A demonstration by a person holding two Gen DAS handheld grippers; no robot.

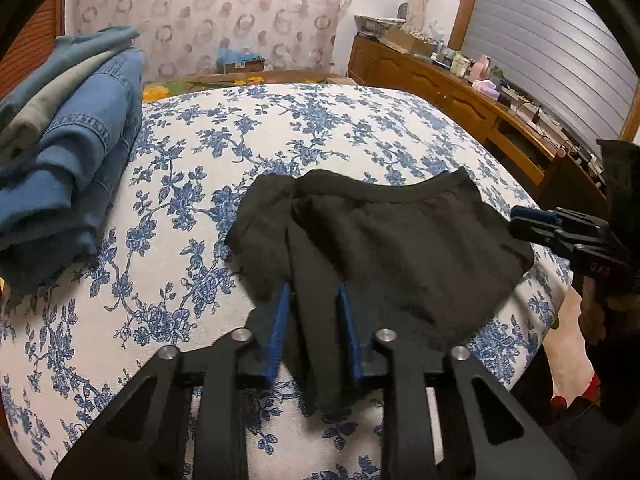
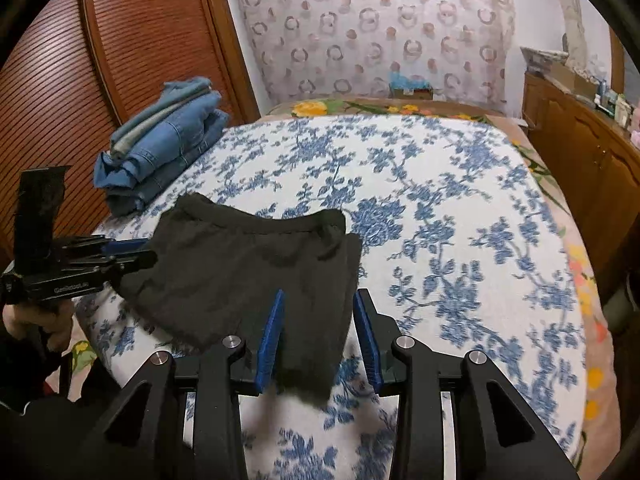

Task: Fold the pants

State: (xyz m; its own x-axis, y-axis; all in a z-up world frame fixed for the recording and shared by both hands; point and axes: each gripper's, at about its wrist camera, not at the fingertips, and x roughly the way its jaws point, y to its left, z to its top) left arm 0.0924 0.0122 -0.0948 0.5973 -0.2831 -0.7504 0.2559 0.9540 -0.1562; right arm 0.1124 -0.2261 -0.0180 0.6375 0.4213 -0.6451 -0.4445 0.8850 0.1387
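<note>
- Black fabric pants [image 1: 384, 236], folded into a short, wide shape, fill the centre of the left wrist view on a white bedspread with blue flowers [image 1: 208, 140].
- At the bottom centre, the left gripper [image 1: 314, 312] has its blue-padded fingers [image 1: 280, 336] spread, one on each side of a hanging strip of the pants; whether the pads press the cloth, I cannot tell.
- A stack of folded blue denim clothes [image 1: 68, 152] sits at the left edge, and a brown wooden sideboard [image 1: 460, 96] runs along the upper right.
- In the right wrist view, the pants [image 2: 248, 264] lie left of centre.
- The right gripper [image 2: 320, 320] at the bottom centre stands spread, the near corner of the pants between its blue pads [image 2: 272, 336].
- The denim stack [image 2: 160, 152] is at the upper left, in front of a brown slatted door [image 2: 120, 40].
</note>
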